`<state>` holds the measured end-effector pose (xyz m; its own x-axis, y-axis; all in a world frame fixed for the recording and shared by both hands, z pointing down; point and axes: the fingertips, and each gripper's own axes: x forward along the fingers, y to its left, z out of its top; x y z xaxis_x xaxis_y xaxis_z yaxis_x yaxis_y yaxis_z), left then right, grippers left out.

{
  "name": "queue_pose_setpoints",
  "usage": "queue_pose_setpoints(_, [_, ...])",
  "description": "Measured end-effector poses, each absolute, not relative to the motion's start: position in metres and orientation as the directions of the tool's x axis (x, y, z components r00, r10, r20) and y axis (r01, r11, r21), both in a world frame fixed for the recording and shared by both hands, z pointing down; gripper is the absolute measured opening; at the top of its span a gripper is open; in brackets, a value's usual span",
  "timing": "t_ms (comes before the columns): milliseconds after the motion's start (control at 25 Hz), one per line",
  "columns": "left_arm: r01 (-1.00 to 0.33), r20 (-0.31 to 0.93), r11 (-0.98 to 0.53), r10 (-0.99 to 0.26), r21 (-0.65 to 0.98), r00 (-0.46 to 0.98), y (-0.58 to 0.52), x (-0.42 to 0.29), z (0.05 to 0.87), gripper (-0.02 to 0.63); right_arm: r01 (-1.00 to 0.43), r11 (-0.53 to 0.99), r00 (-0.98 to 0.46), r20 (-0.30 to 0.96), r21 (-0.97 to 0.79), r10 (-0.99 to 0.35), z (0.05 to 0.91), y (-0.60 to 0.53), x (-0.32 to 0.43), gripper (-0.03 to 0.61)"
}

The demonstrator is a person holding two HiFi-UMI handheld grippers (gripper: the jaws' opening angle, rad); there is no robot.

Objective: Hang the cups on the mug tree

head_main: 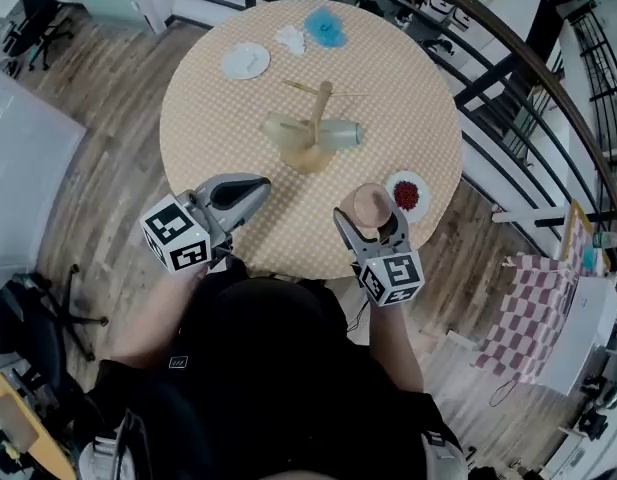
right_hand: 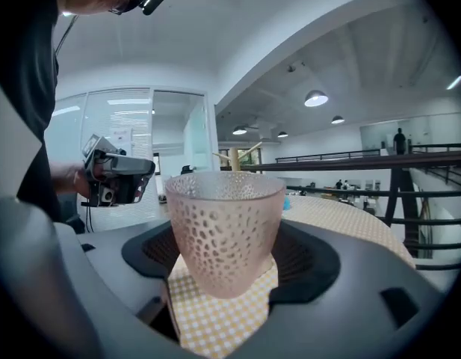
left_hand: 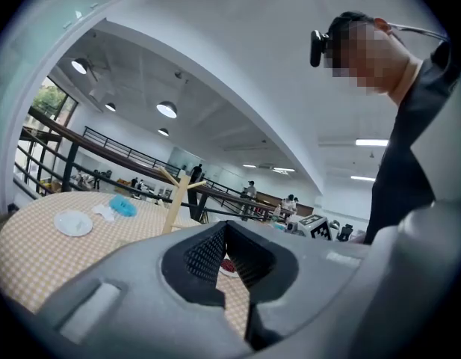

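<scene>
The right gripper (head_main: 369, 222) is gripping a pink cup (head_main: 371, 204) over the table (head_main: 408, 98) near edge; the left gripper (head_main: 256, 186) is hovering closed, empty; a railing (head_main: 508, 63) is curving along the far right

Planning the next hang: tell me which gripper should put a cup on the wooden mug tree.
Right. The right gripper is shut on the pink dimpled translucent cup, with the wooden mug tree ahead of it on the round checked table. The left gripper is shut and empty.

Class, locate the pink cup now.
The pink cup is clamped in the right gripper, right of centre in the head view, beside the red-filled dish.
</scene>
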<state>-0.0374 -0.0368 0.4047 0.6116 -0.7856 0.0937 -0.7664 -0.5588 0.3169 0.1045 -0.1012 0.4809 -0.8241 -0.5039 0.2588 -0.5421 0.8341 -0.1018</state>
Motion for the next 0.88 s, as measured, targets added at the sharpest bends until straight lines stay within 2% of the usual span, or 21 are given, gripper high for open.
queue_pose_setpoints(160, [-0.719,0.114,-0.646,-0.719,0.256,0.686,-0.028,-0.073,0.396,0.006,-0.657,0.744,-0.749,0.219,-0.122,-0.626,0.464,-0.090,0.082,0.371])
queue_pose_setpoints(280, [-0.684,0.149,-0.693,-0.670,0.225,0.728,-0.018,-0.089,0.392,0.006,-0.689,0.716,-0.720,0.214,-0.112,-0.660,0.454,-0.075,0.060,0.371])
queue_pose_setpoints(400, [-0.648,0.161,-0.740,-0.628,0.178,0.761,-0.016,-0.081,0.380,0.006,-0.680,0.728,-0.725,0.231,-0.091,-0.649,0.448,-0.059,0.040,0.371])
queue_pose_setpoints(680, [-0.527,0.097,-0.842,-0.519,0.117,0.849,-0.014,-0.019,0.340,0.006,-0.596,0.802,-0.779,0.275,-0.041,-0.564,0.447,-0.031,0.009,0.371])
queue_pose_setpoints(880, [-0.534,0.164,-0.845,-0.521,0.039,0.837,-0.025,-0.003,0.341,0.006,-0.559,0.829,-0.790,0.300,0.005,-0.535,0.449,-0.027,0.000,0.371])
